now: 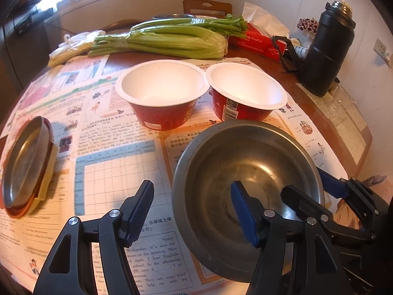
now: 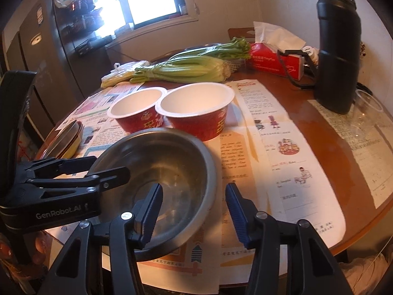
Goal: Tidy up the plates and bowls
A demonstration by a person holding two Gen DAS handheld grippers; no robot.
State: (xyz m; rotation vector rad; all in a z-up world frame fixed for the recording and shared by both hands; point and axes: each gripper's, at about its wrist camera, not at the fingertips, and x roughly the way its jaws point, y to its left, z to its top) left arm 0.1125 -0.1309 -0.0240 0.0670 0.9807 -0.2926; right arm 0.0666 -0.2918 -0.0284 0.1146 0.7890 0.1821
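Steel bowl straddled by two pairs of tongs

Steel bowl point(image 1: 248, 191), the largest vessel on the desk point(image 2: 319, 142), sits upright on printed worksheets point(image 1: 118, 172), directly ahead of both tongs. The left tongs point(image 1: 192, 211) are spread wide: the right finger hangs inside the bowl and the left finger stands outside its near-left rim, so the wall lies between them without being pinched. The right tongs point(image 2: 194, 213) are likewise spread, with the left finger inside the bowl and the right finger outside its right rim; whether either pad touches metal cannot be told.

Beyond the steel bowl, farther from both tongs, stand two red paper bowls with white interiors, side by side with rims touching: the wider red bowl point(image 1: 161, 93) to the left in the left wrist view, the second red bowl point(image 1: 245, 91) to its right. Both are upright.

Far left of the left tongs, a stack of plates point(image 1: 27, 164) rests on the worksheets, a steel plate on top, yellow and orange rims showing below.

Behind the red bowls lies a bundle of celery point(image 1: 167, 39), with a red tissue box point(image 1: 258, 41) beside its leafy end. A black flask point(image 2: 339, 54) stands upright well to the right of the right tongs, near the wall.
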